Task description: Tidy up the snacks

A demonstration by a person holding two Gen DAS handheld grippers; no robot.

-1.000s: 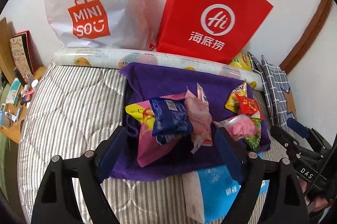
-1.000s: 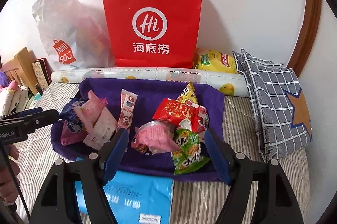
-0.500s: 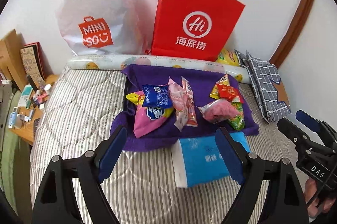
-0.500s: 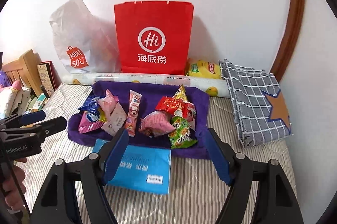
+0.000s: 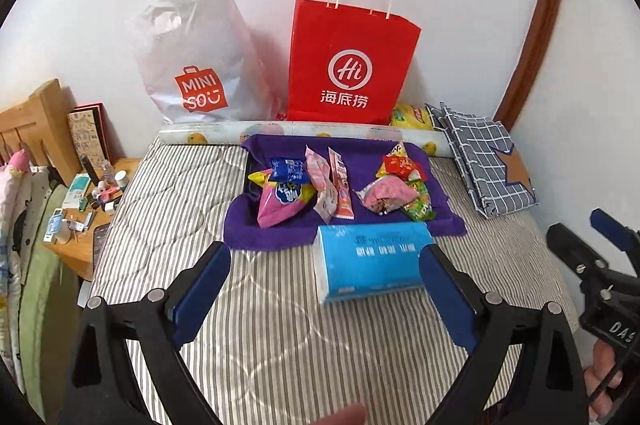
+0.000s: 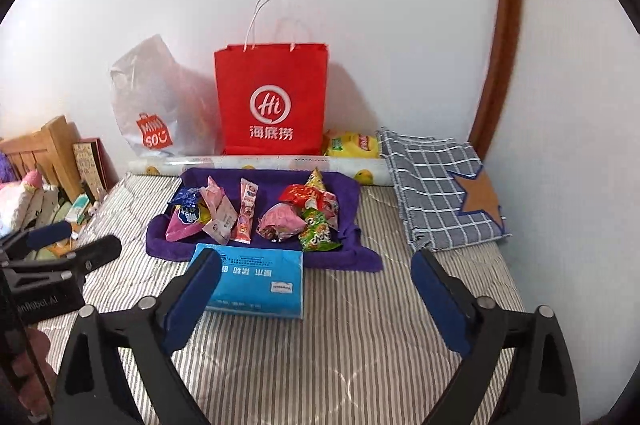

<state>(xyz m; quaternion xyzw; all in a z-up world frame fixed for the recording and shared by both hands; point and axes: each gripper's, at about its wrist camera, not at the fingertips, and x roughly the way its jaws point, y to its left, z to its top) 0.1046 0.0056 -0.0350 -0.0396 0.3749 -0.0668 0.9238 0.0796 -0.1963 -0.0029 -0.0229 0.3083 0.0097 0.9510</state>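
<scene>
Several snack packets lie on a purple towel (image 5: 444,221) (image 6: 360,257) on the striped bed. On the left are a pink and blue bag (image 5: 280,203) (image 6: 182,221), a blue packet (image 5: 289,169) and a pink stick (image 5: 341,185) (image 6: 246,215). On the right are a red packet (image 5: 400,165) (image 6: 304,195), a pink wrapped snack (image 5: 386,195) (image 6: 282,221) and a green packet (image 5: 418,205) (image 6: 318,235). My left gripper (image 5: 324,285) is open and empty, well short of the towel. My right gripper (image 6: 316,285) is open and empty, also held back.
A blue tissue pack (image 5: 370,261) (image 6: 260,283) lies in front of the towel. A red paper bag (image 5: 348,65) (image 6: 272,101), a white plastic bag (image 5: 196,57), a rolled mat (image 5: 200,136) and a yellow packet (image 6: 352,144) stand by the wall. A plaid cloth (image 6: 440,193) lies at right, a cluttered bedside table (image 5: 84,217) at left.
Both grippers have pulled back and up from the towel, so the snacks look smaller and farther off. Both stay open. The snacks have not moved.
</scene>
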